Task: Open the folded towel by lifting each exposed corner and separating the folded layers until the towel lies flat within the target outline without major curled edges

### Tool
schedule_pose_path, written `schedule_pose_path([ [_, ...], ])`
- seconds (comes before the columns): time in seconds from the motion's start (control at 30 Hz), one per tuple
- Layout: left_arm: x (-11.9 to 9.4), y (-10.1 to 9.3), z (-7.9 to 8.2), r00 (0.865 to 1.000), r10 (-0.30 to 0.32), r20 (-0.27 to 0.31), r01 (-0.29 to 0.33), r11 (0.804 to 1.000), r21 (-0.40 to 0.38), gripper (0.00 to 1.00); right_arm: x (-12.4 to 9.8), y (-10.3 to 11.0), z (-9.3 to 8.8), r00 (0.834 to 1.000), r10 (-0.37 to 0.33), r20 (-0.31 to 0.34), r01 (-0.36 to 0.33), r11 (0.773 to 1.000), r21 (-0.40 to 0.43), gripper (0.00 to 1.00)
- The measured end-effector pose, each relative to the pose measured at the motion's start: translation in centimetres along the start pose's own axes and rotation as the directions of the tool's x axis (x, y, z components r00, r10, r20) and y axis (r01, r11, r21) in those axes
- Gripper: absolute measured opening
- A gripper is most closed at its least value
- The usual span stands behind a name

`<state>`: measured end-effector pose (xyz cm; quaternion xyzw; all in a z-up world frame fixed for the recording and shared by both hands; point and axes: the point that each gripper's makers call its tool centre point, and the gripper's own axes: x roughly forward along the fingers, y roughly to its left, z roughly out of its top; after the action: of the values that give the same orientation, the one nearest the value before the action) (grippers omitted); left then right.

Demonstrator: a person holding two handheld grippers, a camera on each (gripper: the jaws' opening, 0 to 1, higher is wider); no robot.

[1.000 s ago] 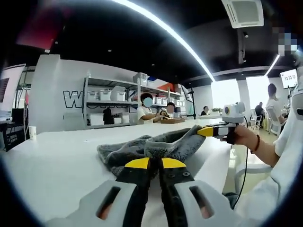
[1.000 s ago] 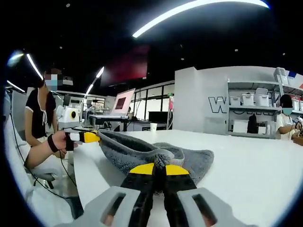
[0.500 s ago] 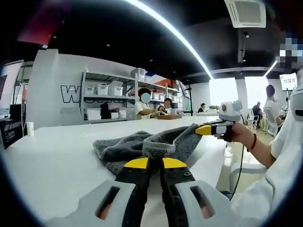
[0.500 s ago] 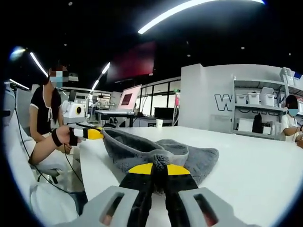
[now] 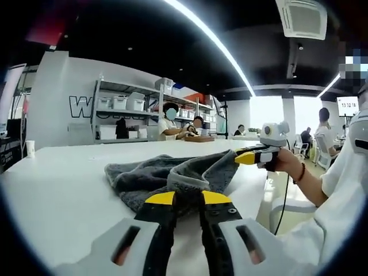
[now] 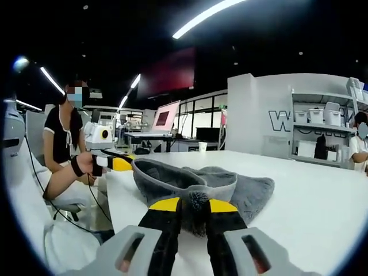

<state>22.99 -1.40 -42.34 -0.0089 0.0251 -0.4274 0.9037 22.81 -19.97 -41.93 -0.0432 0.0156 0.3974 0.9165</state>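
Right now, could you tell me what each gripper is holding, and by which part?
Both hold the grey towel: the left gripper and the right gripper each pinch an edge fold, at opposite ends.

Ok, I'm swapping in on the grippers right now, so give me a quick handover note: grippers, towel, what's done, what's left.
Left gripper: shut on a corner of the grey towel, low at the near table edge.
Right gripper: shut on another towel corner, also low.
Each gripper shows in the other's view, at the towel's far end, so the two corners are held apart.
Towel: on the white table, bunched, layers folded and sagging between the grips.
Done: both corners gripped.
Left: spread it flat and smooth the edges. I can't make out a target outline.
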Motion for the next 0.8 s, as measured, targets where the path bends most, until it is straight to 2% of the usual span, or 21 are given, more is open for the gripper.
schedule_pose_path([
  [0.17,0.0,-0.2,0.1,1.000,-0.007,-0.003,0.007,1.000,0.002,0.20,-0.1,0.3,0.2,1.000,0.013,0.001,-0.013,1.000,0.000,0.10],
  [0.37,-0.1,-0.4,0.1,1.000,-0.015,-0.006,0.015,1.000,-0.003,0.22,-0.3,0.0,0.6,1.000,-0.002,0.020,0.002,1.000,0.005,0.13],
  [0.53,0.0,-0.3,0.4,1.000,-0.013,0.011,0.013,1.000,-0.009,0.23,-0.6,-0.7,0.9,0.999,-0.039,0.028,0.039,0.999,-0.009,0.15],
  [0.6,0.0,-0.4,0.5,0.999,-0.019,0.026,0.020,0.999,-0.033,0.23,-0.6,-0.6,1.1,0.999,-0.036,0.040,0.037,0.999,-0.008,0.16],
  [0.8,0.0,-0.2,0.6,0.999,-0.006,0.035,0.007,0.999,-0.034,0.22,-0.3,-0.7,1.2,0.998,-0.048,0.052,0.048,0.999,0.001,0.19],
])
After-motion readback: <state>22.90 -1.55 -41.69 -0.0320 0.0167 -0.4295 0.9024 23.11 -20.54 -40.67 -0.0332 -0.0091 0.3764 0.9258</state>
